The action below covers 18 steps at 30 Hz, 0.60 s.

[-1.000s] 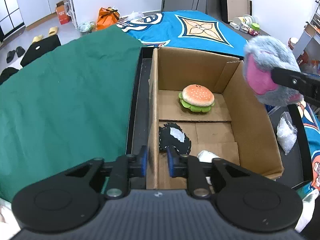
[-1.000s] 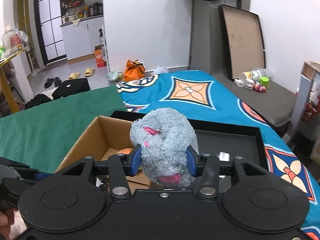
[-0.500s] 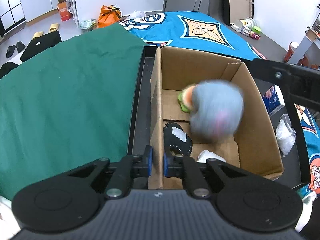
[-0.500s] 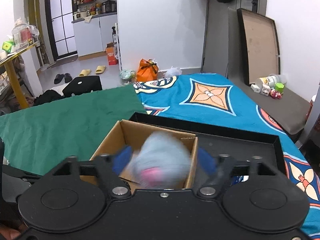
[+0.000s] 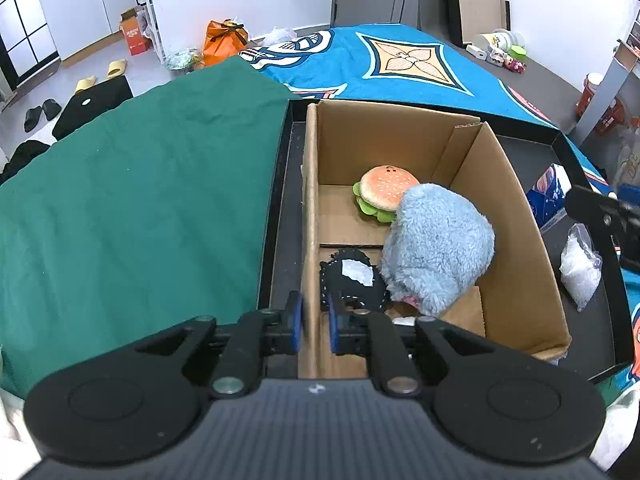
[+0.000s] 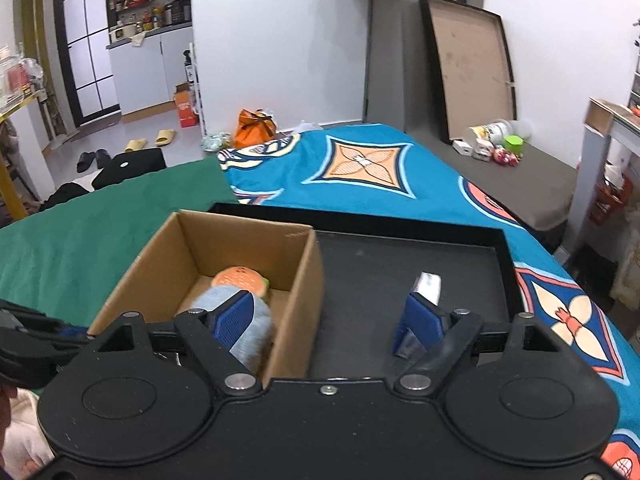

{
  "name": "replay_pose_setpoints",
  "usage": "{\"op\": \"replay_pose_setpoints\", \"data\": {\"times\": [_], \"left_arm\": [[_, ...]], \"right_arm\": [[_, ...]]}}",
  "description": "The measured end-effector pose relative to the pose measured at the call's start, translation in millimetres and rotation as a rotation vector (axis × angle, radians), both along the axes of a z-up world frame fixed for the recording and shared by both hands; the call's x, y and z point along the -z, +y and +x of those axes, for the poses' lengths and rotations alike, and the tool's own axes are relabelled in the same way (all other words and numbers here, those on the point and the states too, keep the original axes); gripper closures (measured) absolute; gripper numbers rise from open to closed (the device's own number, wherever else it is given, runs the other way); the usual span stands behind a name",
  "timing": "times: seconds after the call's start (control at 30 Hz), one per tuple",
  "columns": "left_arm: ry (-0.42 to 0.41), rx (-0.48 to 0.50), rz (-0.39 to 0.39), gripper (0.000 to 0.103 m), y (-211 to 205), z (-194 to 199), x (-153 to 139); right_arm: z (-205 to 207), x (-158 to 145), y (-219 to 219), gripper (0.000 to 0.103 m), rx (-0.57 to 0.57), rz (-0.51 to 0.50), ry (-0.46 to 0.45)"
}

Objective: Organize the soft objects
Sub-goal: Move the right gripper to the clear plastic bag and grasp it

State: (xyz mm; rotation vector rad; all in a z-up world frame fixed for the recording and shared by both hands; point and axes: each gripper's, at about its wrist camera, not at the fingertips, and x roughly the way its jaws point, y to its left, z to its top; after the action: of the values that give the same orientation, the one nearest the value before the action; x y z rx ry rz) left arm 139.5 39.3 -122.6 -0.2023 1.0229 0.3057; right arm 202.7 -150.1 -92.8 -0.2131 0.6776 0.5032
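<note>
An open cardboard box (image 5: 508,208) stands in a black tray (image 5: 532,152). Inside lie a fluffy grey-blue plush (image 5: 436,252), a burger plush (image 5: 386,192) behind it and a black soft toy with a white patch (image 5: 352,280) at its left. My left gripper (image 5: 315,322) is clamped on the box's left wall, its jaws opening slightly with the wall still between the pads. My right gripper (image 6: 330,320) stands wide open and empty above the box's right wall (image 6: 308,280). Past its left pad I see the grey-blue plush (image 6: 256,332) and the burger plush (image 6: 240,280).
A white plastic bag (image 5: 580,268) and a blue packet (image 5: 548,196) lie in the tray to the right of the box. A green cloth (image 5: 140,200) covers the surface to the left, and a blue patterned blanket (image 5: 400,56) lies behind. Floor clutter sits far back.
My right gripper opened and let the grey-blue plush go; it fell into the box and now rests against the burger and the black toy. The left gripper kept its hold on the wall.
</note>
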Motion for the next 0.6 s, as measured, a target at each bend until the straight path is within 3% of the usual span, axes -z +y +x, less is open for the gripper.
{"op": "replay_pose_setpoints", "data": {"times": [0.3,0.6], "left_arm": [[0.021,-0.006,0.036,0.083,-4.0,6.3,-0.3],[0.007,-0.016,0.104,0.060,-9.3,14.2,-3.4]], "right_arm": [[16.7,10.5,-19.9,0.023,0.054,0.001,0.015],[37.3,27.7,-33.5,0.034,0.113,0.019,0.079]]}}
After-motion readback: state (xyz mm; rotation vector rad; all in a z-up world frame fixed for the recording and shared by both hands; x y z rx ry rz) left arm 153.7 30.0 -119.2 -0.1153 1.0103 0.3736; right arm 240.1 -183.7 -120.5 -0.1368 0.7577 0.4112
